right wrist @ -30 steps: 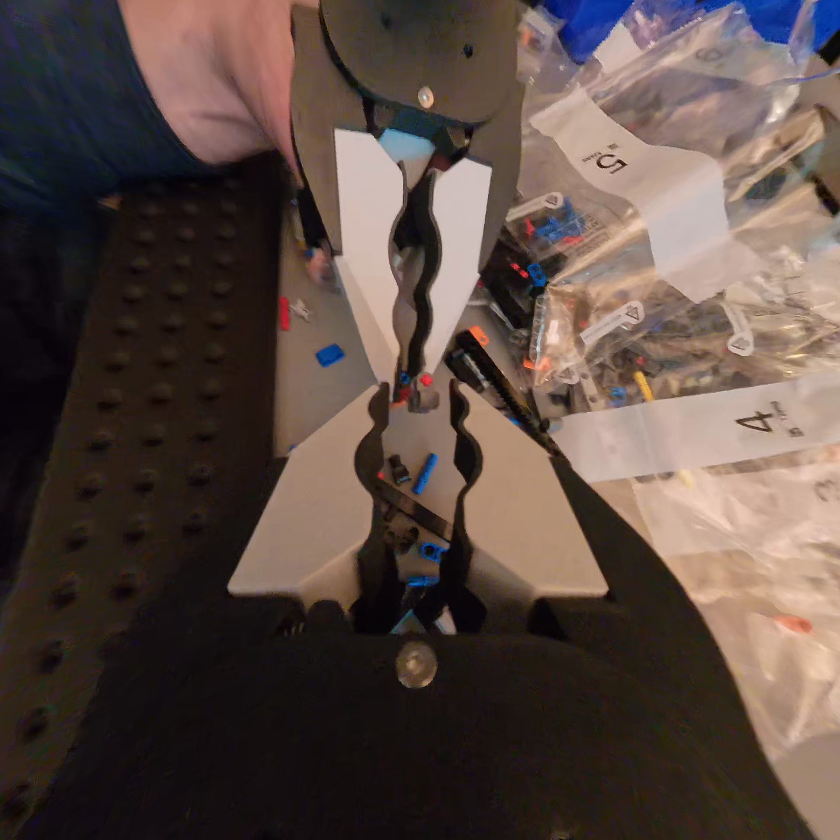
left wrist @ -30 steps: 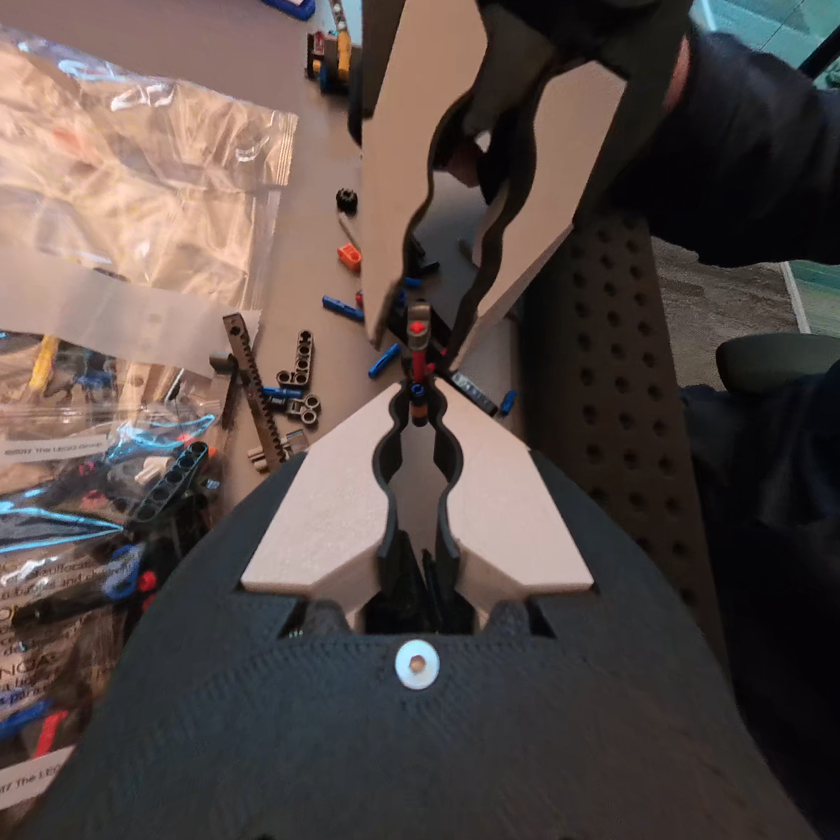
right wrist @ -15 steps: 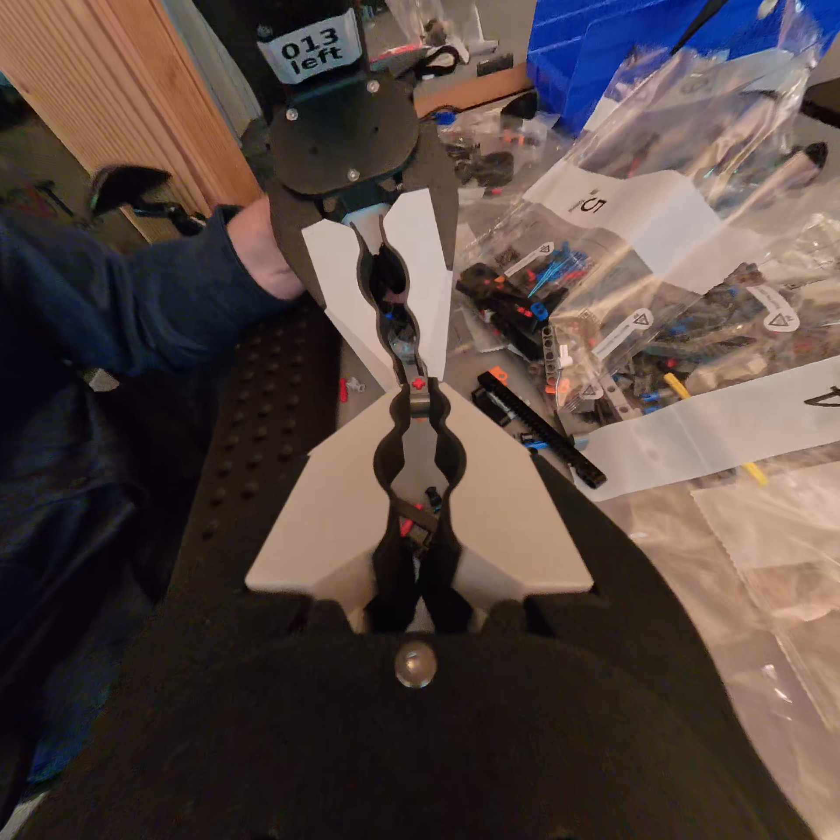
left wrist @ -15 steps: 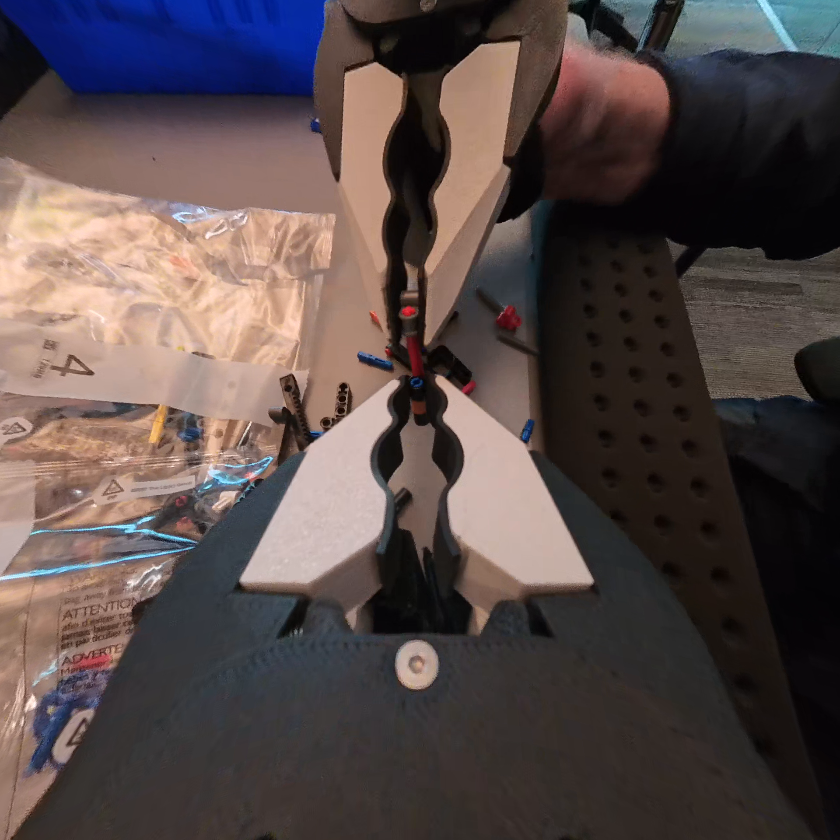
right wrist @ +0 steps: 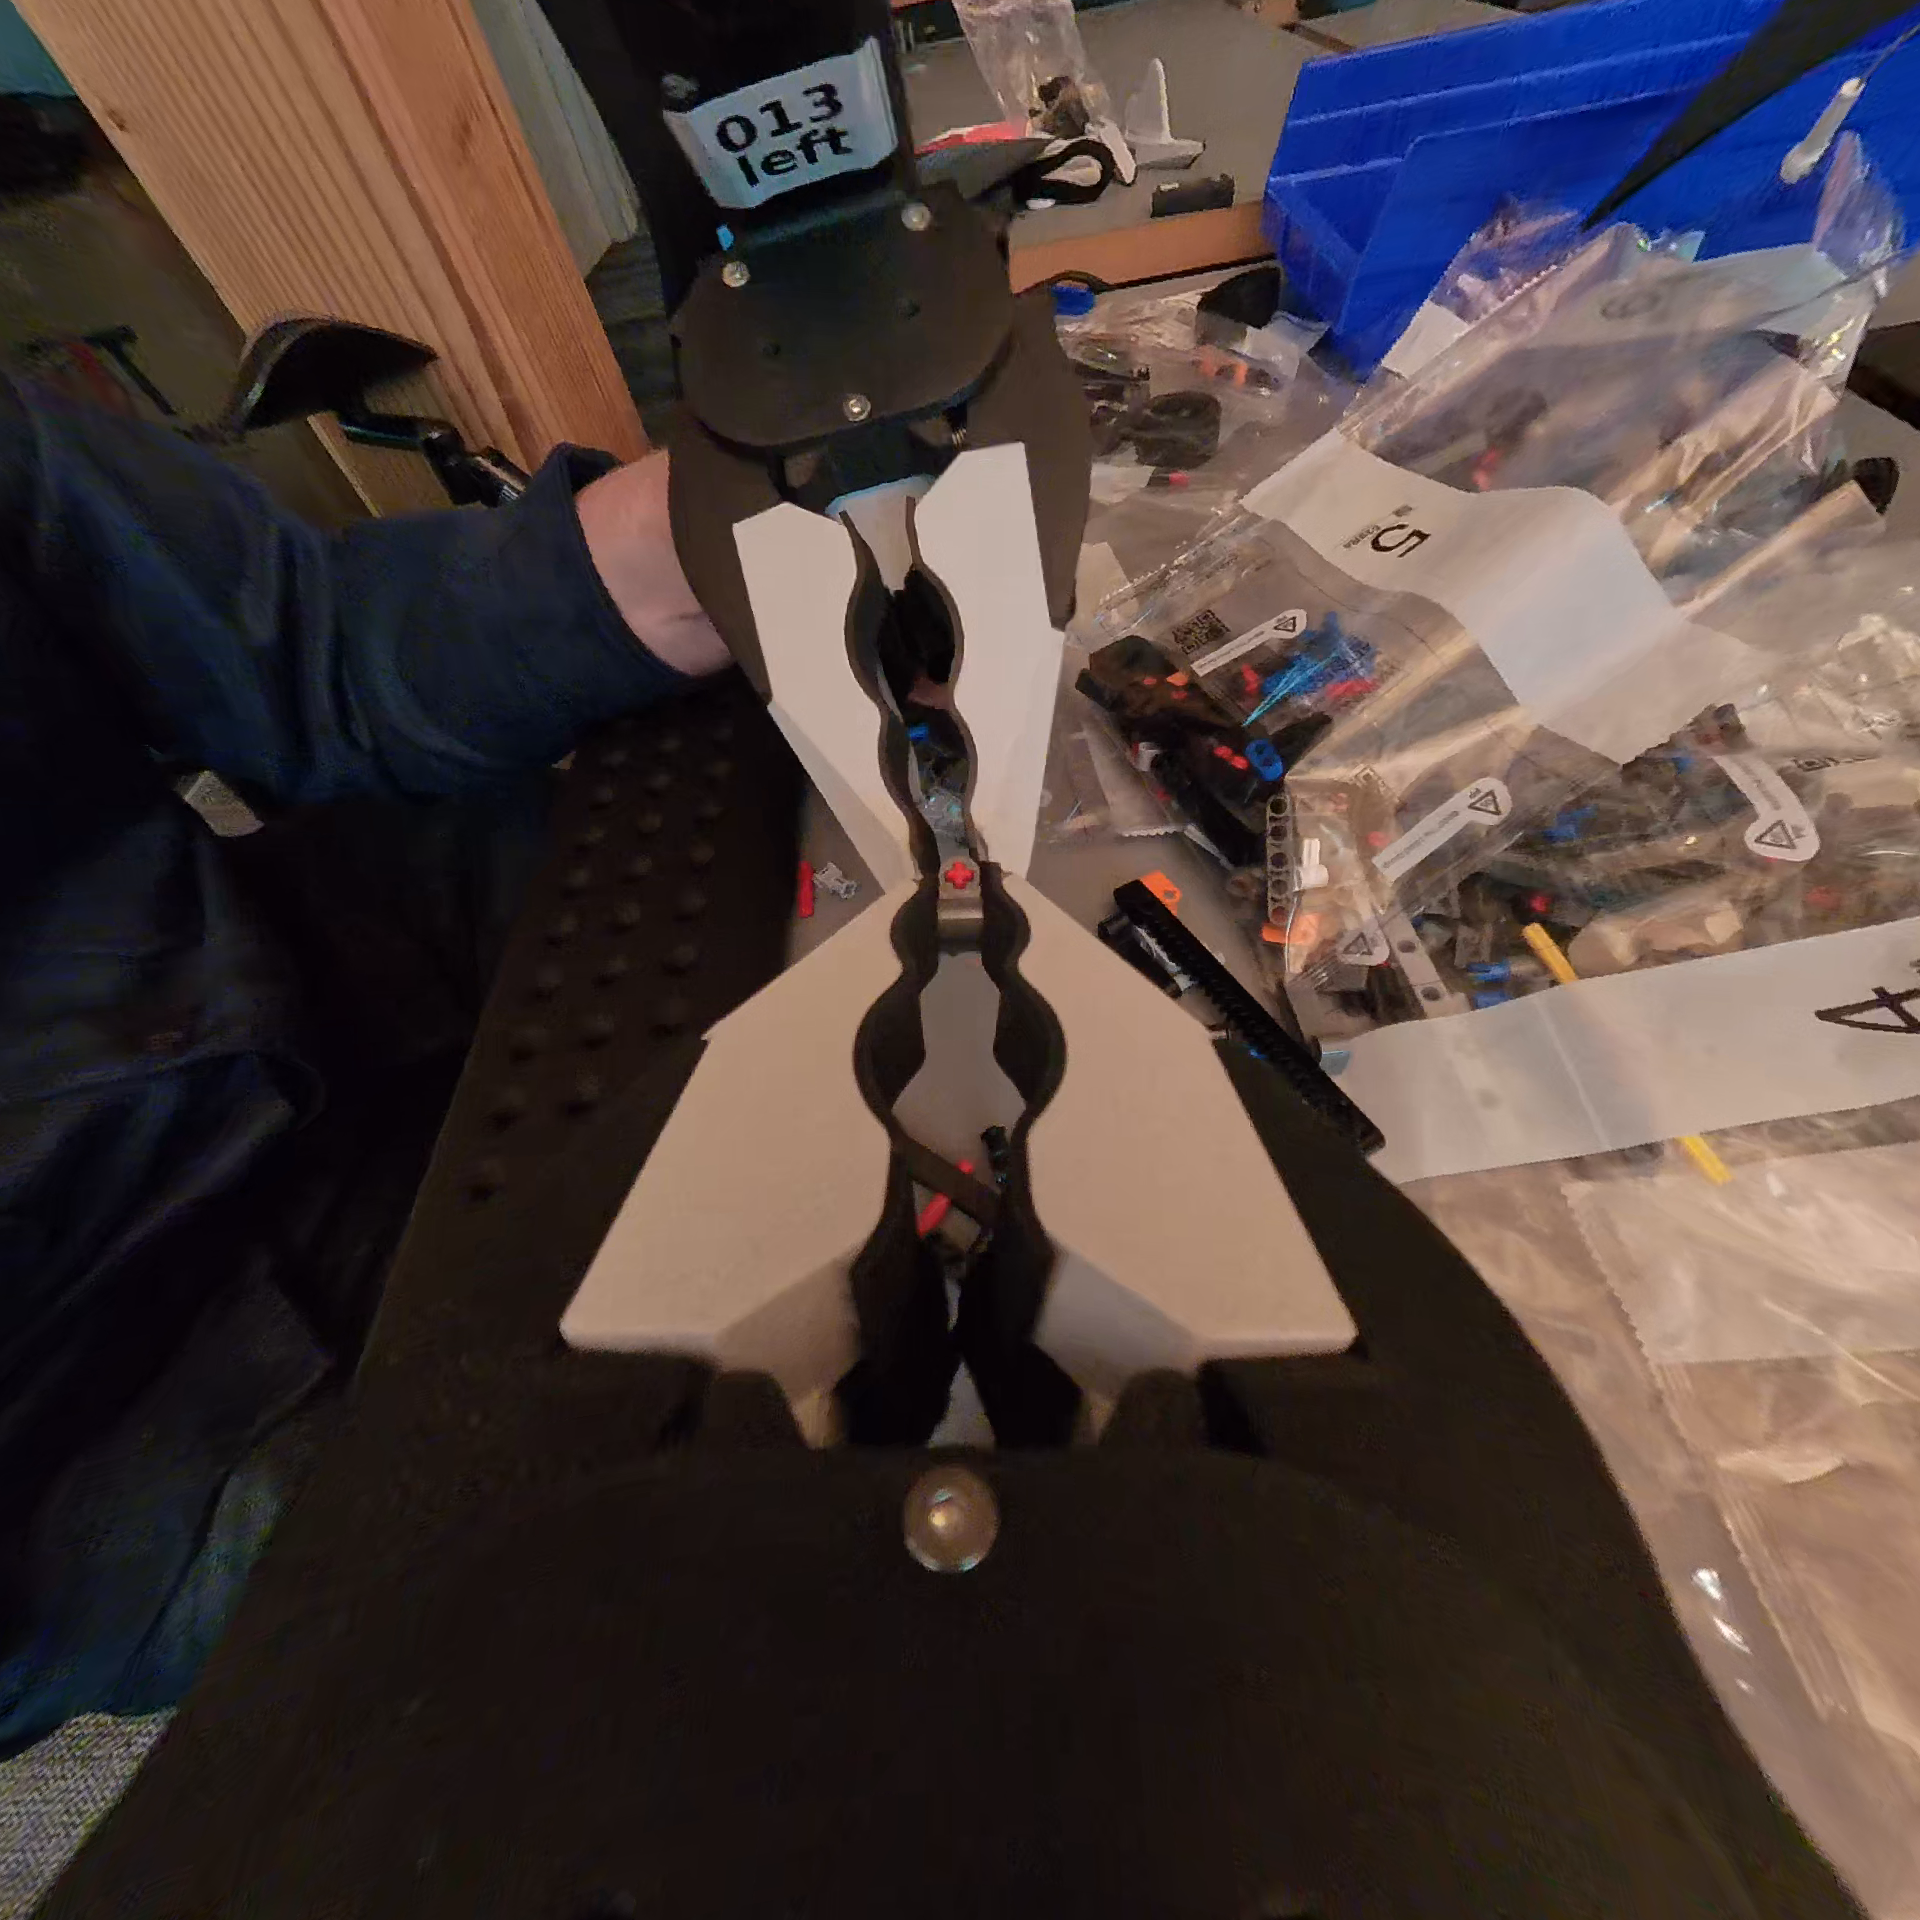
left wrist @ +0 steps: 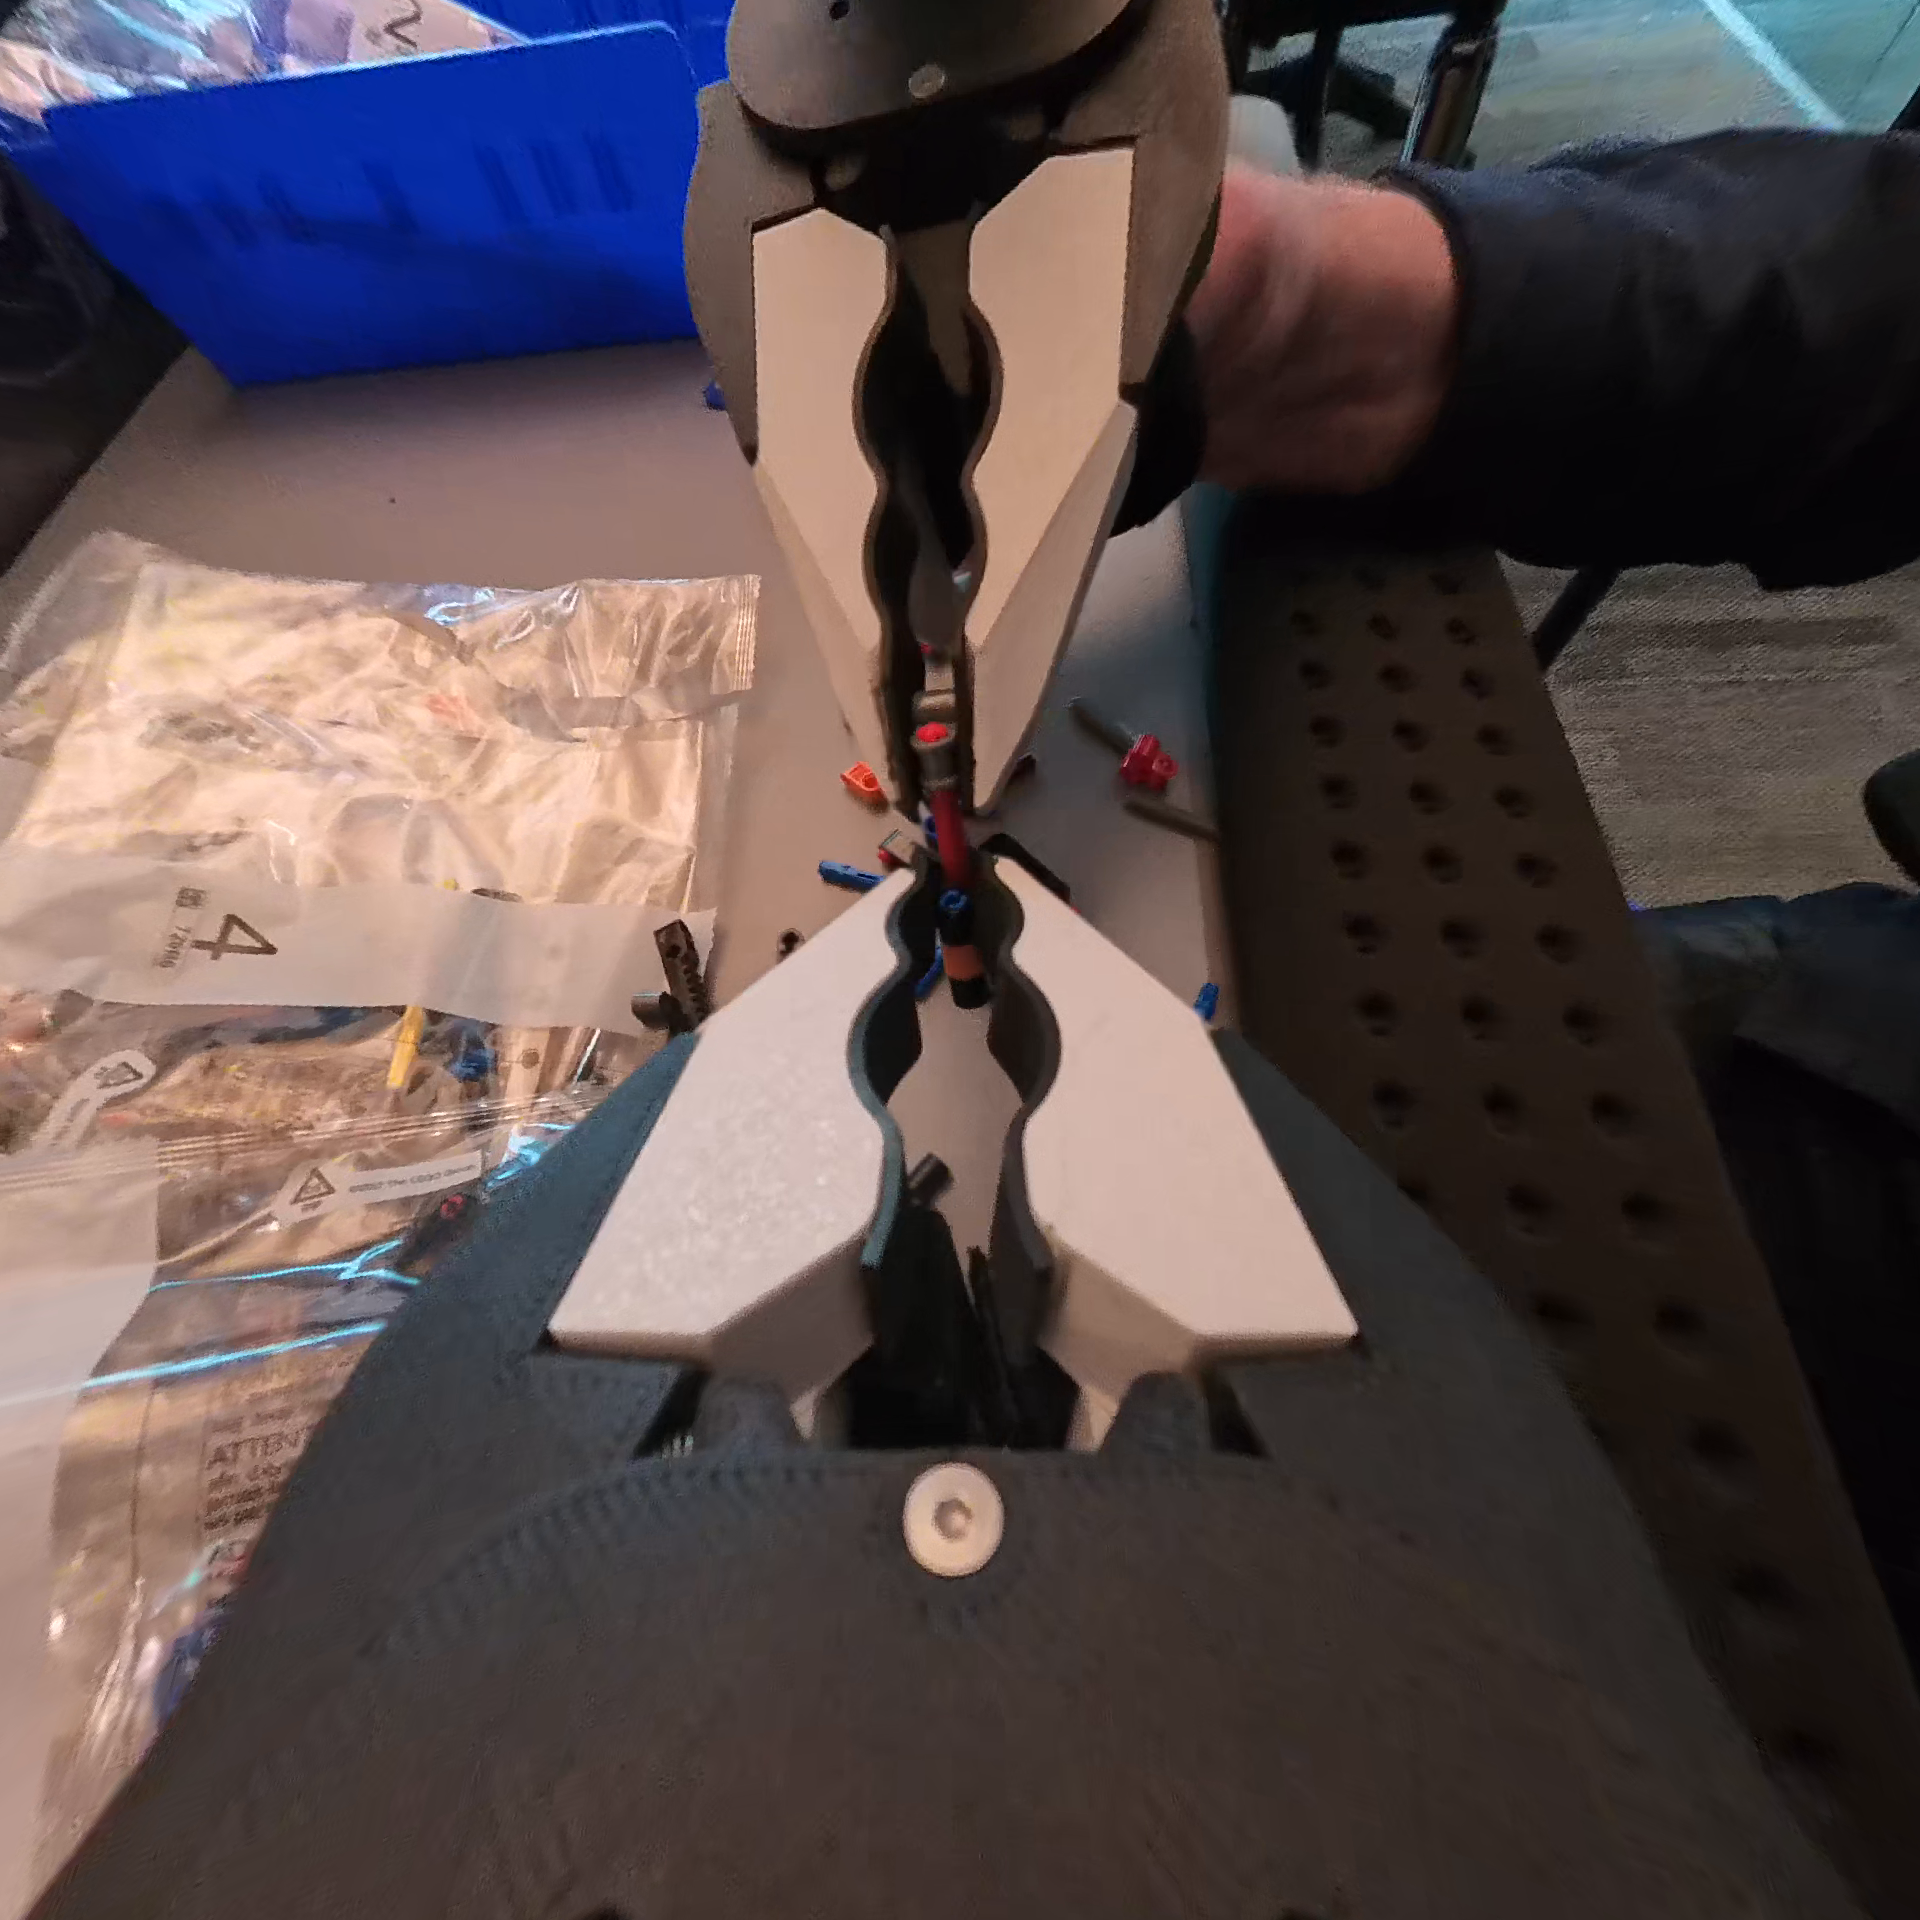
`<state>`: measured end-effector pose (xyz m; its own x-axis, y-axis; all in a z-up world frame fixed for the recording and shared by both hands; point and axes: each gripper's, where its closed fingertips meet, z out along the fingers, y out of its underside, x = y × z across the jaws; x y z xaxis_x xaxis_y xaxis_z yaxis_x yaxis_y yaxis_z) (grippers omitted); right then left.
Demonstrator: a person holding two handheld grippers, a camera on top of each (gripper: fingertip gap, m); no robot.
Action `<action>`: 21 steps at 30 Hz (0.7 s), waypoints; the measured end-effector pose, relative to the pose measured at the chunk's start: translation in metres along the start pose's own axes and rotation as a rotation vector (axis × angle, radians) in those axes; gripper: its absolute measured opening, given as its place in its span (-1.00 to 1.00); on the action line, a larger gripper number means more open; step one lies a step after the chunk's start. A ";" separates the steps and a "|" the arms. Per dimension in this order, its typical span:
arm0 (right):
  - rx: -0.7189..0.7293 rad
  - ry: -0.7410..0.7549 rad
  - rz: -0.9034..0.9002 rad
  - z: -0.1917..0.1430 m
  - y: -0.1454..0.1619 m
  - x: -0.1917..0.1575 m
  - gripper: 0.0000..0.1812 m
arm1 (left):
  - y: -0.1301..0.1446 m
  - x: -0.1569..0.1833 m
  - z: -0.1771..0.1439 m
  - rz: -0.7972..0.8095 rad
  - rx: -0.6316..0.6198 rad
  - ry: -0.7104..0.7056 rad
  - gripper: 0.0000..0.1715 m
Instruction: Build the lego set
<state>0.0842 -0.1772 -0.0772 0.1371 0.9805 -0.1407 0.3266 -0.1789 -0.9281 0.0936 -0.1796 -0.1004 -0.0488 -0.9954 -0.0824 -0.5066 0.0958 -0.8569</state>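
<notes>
Both hand-held grippers lifted off table (left wrist: 540, 457), tip-to-tip, each clamping red axle assembly (left wrist: 948, 831); bags (right wrist: 1507, 727) beside.

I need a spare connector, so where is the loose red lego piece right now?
In the left wrist view, the red lego piece lies on the grey table, right of the right gripper, near the perforated black panel.

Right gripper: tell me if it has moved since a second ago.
Yes. In the left wrist view the right gripper, once tilted, now points squarely back along the red axle, and the camera rose: a blue bin now shows.
</notes>
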 end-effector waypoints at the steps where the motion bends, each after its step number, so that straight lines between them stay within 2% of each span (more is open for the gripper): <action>1: 0.002 -0.003 -0.004 0.000 0.000 -0.001 -0.94 | -0.001 0.001 -0.001 0.008 0.003 0.002 -0.91; 5: 0.005 -0.030 0.020 -0.001 0.001 -0.002 -0.94 | 0.002 0.003 -0.004 0.042 -0.018 -0.003 -0.91; 6: 0.068 -0.012 0.038 -0.010 -0.009 0.002 -0.93 | 0.018 -0.002 -0.005 0.048 -0.106 -0.030 -0.92; 7: 0.243 -0.008 0.089 -0.040 -0.031 0.010 -0.94 | 0.053 -0.016 -0.011 0.063 -0.264 -0.104 -0.91; 8: 0.411 0.003 0.148 -0.076 -0.048 0.021 -0.95 | 0.054 -0.017 -0.017 -0.003 -0.209 -0.092 -0.91; 9: 0.424 0.046 0.151 -0.090 -0.046 0.028 -0.95 | 0.026 -0.016 -0.027 -0.029 -0.055 -0.077 -0.92; 10: 0.336 0.078 0.119 -0.079 -0.036 0.028 -0.94 | 0.013 -0.019 -0.034 -0.023 -0.008 -0.097 -0.92; 12: 0.132 -0.002 0.135 -0.040 -0.008 0.019 -0.94 | 0.021 -0.029 -0.028 -0.082 -0.021 -0.104 -0.92; 14: -0.088 0.085 0.067 -0.018 0.025 0.027 -0.94 | 0.022 -0.020 -0.022 -0.068 -0.027 -0.058 -0.92; 16: -0.094 0.014 0.081 -0.007 0.027 0.016 -0.94 | 0.024 -0.021 -0.019 -0.091 -0.021 -0.051 -0.92; 18: -0.215 0.004 0.103 0.002 0.050 0.017 -0.94 | 0.024 -0.022 -0.017 -0.080 -0.027 -0.066 -0.92; 21: -0.293 0.031 0.080 0.011 0.063 0.018 -0.71 | 0.019 -0.019 -0.014 -0.072 -0.009 -0.057 -0.92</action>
<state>0.0968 -0.1696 -0.1420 0.1998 0.9603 -0.1947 0.5693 -0.2755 -0.7746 0.0725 -0.1585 -0.1081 0.0370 -0.9981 -0.0502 -0.5150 0.0240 -0.8569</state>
